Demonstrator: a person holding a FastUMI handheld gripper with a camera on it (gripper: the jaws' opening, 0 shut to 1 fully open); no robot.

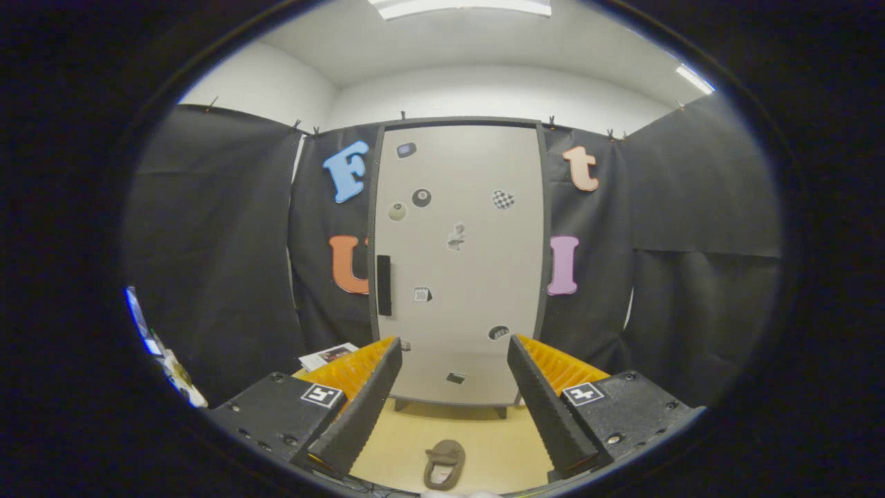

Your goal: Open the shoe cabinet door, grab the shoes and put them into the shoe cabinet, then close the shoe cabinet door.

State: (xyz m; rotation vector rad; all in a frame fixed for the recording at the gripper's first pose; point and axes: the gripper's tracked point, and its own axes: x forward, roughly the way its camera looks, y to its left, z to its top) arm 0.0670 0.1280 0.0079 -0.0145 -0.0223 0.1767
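Shoe is lying on the pale yellow floor between the two fingers of the hand-held gripper, low and close, its brown upper facing up and its length running toward the cabinet. The hand-held gripper is standing wide open, holding nothing, its fingers spread well apart and both clear of the shoe.

Just ahead of the fingers, the floor is running on to the foot of the shoe cabinet, which is standing upright on short dark legs straight beyond the gap between the fingers. Its pale door is sitting closed in a dark frame, with a dark vertical handle on the door's left side, above the left finger. Several small stickers are dotting the door's face.

Beside the left finger, a small printed booklet is lying near the cabinet's lower left corner. Black cloth is hanging on both sides of the cabinet, clipped along its top edge. Farther up, a white wall is rising to a ceiling with lit panels.
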